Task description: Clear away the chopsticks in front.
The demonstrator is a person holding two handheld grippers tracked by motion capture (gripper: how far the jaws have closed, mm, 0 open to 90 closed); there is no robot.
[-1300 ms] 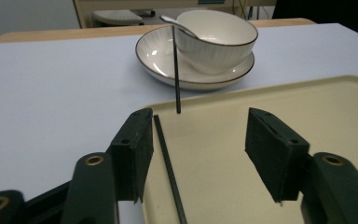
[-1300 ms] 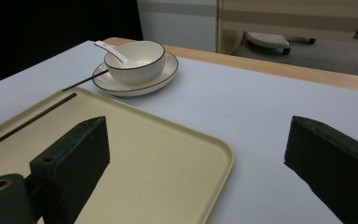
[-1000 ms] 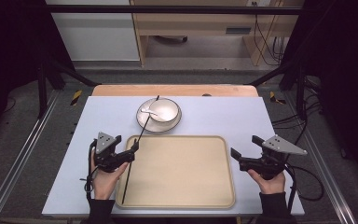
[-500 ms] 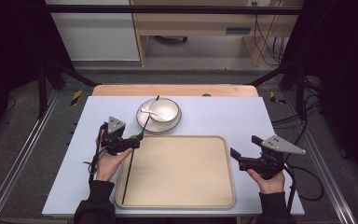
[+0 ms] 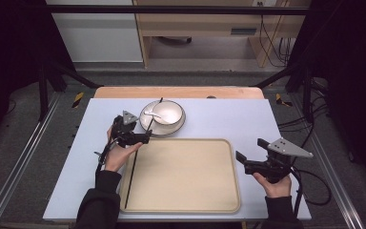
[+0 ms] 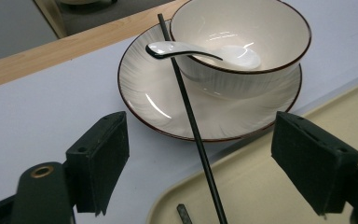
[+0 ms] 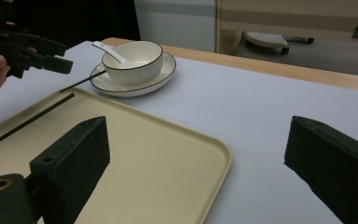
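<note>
In the left gripper view, the black chopstick (image 6: pixel 193 121) runs off the bottom edge, so its near end is cut off. A second chopstick (image 6: pixel 182 213) on the tray (image 6: pixel 270 196) shows just a short tip there. The plate's (image 6: pixel 140 88) far rim hides behind the bowl (image 6: pixel 242 32), whose top edge is cropped.

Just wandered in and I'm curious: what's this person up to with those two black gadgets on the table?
A person holds a claw in each hand. The left claw is open, its jaws on either side of a black chopstick that leans across the plate under the bowl, lower end on the beige tray. A white spoon rests in the bowl. The right claw hangs open beside the tray's right edge, holding nothing.
</note>
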